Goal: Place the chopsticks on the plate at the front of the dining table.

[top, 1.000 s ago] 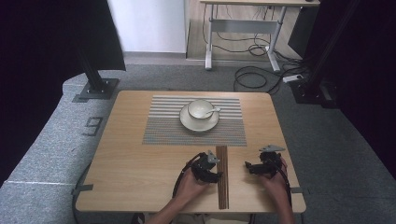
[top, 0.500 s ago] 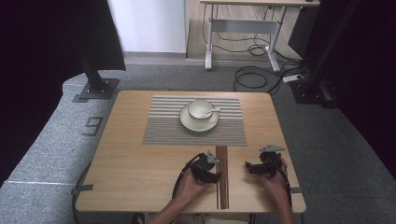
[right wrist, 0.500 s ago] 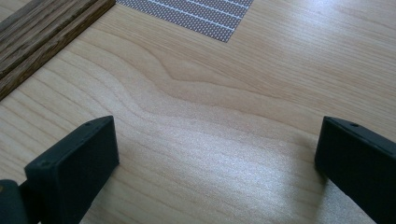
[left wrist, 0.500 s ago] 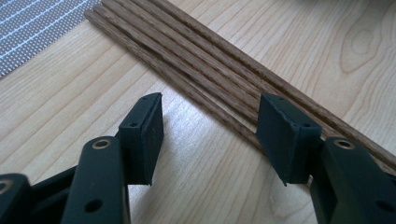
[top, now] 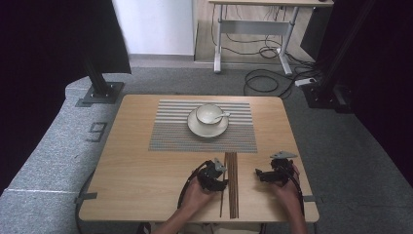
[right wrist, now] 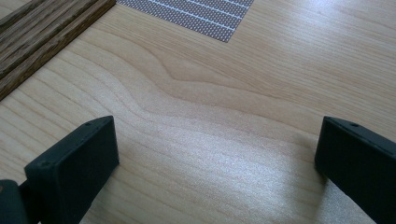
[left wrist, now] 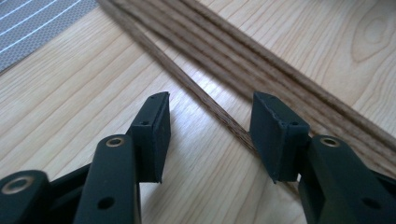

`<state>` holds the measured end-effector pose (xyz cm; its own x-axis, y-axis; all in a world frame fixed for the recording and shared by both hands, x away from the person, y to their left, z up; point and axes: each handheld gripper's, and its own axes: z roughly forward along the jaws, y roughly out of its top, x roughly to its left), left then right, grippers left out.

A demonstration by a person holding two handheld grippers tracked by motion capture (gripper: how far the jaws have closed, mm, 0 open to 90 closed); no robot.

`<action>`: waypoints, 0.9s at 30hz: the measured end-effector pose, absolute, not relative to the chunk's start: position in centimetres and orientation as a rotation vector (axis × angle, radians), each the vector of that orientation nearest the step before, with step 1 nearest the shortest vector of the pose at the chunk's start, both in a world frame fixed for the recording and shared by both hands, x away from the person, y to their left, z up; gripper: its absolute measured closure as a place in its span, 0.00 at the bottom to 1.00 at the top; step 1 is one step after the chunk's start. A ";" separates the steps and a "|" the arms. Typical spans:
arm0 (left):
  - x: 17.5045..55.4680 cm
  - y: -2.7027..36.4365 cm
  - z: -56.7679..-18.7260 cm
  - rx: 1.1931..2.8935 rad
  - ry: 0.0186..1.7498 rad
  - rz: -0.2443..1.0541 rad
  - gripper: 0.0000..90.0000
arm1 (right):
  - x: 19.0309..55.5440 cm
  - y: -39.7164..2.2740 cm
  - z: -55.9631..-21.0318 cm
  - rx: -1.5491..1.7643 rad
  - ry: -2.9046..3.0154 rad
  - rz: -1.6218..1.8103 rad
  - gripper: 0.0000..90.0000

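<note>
Several thin brown wooden sticks (top: pixel 232 180) lie side by side on the table's near half, below the placemat. My left gripper (top: pixel 222 171) rests at their left side. In the left gripper view, one stick (left wrist: pixel 187 81), lying apart from the bundle (left wrist: pixel 280 70), runs between the jaws of the left gripper (left wrist: pixel 208 101). The jaws have just been closing, and the pads stand clear of the stick. My right gripper (top: pixel 258 173) lies right of the sticks, open wide over bare wood (right wrist: pixel 215 140).
A grey striped placemat (top: pixel 170 134) lies at the table's middle, with a white cup (top: pixel 209 113), spoon and saucer (top: pixel 200 128) on it. The table's near edge (top: pixel 146 219) is close behind both hands. A desk frame and cables stand on the floor beyond.
Both hands stay where they were. The sticks and the cup show no shift in the high view.
</note>
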<state>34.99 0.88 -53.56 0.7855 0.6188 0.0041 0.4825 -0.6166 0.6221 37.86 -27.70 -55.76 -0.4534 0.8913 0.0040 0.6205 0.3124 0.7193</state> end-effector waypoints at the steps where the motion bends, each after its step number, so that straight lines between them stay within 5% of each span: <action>1: 35.0 1.0 -53.5 2.361 0.820 0.295 0.55 | 37.9 -27.7 -55.8 1.345 2.189 0.933 0.00; 27: 35.4 5.2 -53.0 2.346 0.988 0.293 0.87 | 37.8 -27.7 -55.8 1.345 2.191 0.932 0.00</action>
<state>35.36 5.25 -52.96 0.7031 0.7109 -0.0186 0.5858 -0.5641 0.5820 37.85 -27.70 -55.76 -0.4543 0.8909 0.0045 0.6210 0.3130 0.7186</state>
